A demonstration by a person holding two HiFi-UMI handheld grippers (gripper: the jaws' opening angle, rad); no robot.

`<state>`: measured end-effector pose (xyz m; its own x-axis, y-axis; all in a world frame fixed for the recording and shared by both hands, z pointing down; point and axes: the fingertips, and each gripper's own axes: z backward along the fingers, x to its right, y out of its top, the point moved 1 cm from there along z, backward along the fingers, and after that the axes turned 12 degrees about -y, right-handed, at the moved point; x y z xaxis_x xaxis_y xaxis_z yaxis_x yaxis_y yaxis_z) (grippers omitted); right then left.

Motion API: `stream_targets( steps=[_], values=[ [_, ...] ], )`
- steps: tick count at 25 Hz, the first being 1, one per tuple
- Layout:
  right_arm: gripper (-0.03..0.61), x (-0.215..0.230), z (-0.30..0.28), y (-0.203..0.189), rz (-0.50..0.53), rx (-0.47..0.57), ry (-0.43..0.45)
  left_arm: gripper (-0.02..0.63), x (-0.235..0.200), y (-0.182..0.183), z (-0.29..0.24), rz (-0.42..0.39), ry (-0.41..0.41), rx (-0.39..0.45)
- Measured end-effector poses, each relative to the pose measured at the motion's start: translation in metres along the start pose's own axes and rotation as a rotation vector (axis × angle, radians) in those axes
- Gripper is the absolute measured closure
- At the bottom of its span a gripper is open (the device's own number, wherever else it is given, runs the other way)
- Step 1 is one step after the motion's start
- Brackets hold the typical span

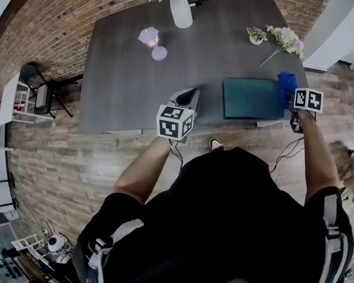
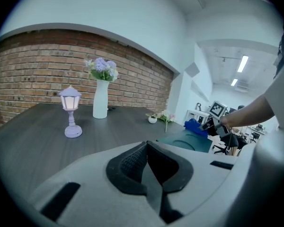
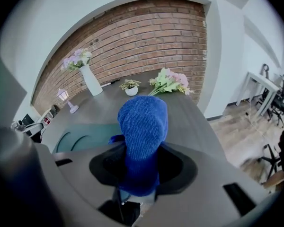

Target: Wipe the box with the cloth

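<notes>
A: Left gripper (image 2: 147,148)?
B: Jaws clenched together, nothing between them, over the near edge of the dark grey wooden table (image 1: 130,81).
A: Right gripper (image 3: 141,164)?
B: Jaws grasping the blue ribbed cloth (image 3: 143,122), at the right end of the flat teal box (image 1: 251,98).

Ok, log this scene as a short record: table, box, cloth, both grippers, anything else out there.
table: dark top, beside a brick wall
box: dark green, lying flat by the table's near edge
cloth: blue, bunched, over the box's right end; contact unclear
right gripper: shut on the cloth
left gripper: jaws together, empty, left of the box
other: lantern, vase with flowers, potted plant, flower sprig, all farther back
</notes>
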<state>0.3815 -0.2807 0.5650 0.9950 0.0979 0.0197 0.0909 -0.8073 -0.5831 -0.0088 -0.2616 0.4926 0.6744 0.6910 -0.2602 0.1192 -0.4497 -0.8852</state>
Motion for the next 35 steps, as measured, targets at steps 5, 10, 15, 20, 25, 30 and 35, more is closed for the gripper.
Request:
stream_targets(
  steps=[5, 10, 15, 20, 25, 30, 35],
  values=[
    [0.428, 0.007, 0.039, -0.058, -0.074, -0.018, -0.047, 0.604, 0.021, -0.034, 0.025, 0.014, -0.059, -0.017],
    [0.426, 0.003, 0.07, -0.116, -0.086, -0.05, -0.069, 0.604, 0.041, -0.047, 0.041, -0.011, -0.122, -0.026],
    [0.426, 0.011, 0.092, -0.147, -0.108, -0.057, -0.106, 0.604, 0.054, -0.052, 0.057, -0.043, -0.143, -0.028],
    [0.425, 0.032, 0.104, -0.111, -0.072, -0.006, -0.153, 0.604, 0.057, -0.052, 0.074, -0.043, -0.106, -0.015],
    [0.425, 0.017, 0.085, -0.048, 0.03, 0.044, -0.137, 0.604, 0.041, -0.055, 0.094, 0.001, 0.0, 0.016],
    [0.425, -0.037, 0.05, -0.011, 0.203, 0.024, -0.075, 0.604, 0.028, -0.063, 0.126, 0.069, 0.146, 0.061],
    [0.423, -0.127, 0.024, 0.003, 0.416, 0.008, 0.021, 0.604, 0.032, -0.08, 0.149, 0.131, 0.253, 0.077]
  ],
)
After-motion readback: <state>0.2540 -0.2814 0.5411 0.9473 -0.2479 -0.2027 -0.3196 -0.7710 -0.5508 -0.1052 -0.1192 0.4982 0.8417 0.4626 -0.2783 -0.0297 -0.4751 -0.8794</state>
